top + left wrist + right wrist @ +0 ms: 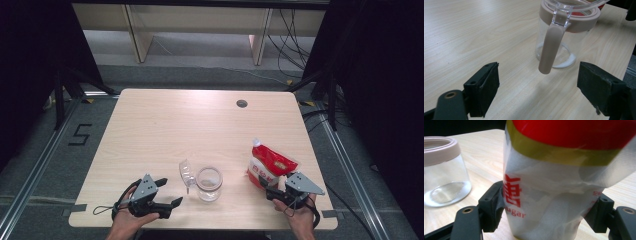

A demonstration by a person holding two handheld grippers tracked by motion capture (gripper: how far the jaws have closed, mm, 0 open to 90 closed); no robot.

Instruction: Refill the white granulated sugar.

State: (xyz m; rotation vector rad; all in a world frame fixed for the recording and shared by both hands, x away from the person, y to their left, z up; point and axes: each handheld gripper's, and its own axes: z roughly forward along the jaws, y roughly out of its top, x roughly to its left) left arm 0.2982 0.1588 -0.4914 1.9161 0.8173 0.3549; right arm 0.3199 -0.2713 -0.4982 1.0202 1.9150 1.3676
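Sugar bag (544, 195) sits between my right gripper (544, 212) pads, clenched at its base, near the table's (165, 125) right edge; left gripper (537, 85) released before the jar (564, 37).

Far tabletop (200, 120) open; jar (208, 183), lid (186, 174) between hands, sugar bag (269, 165) blocking right.

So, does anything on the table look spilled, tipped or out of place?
Nothing spilled. The glass jar stands upright with its lid flipped open, and the sugar bag stands between the right gripper's jaws.
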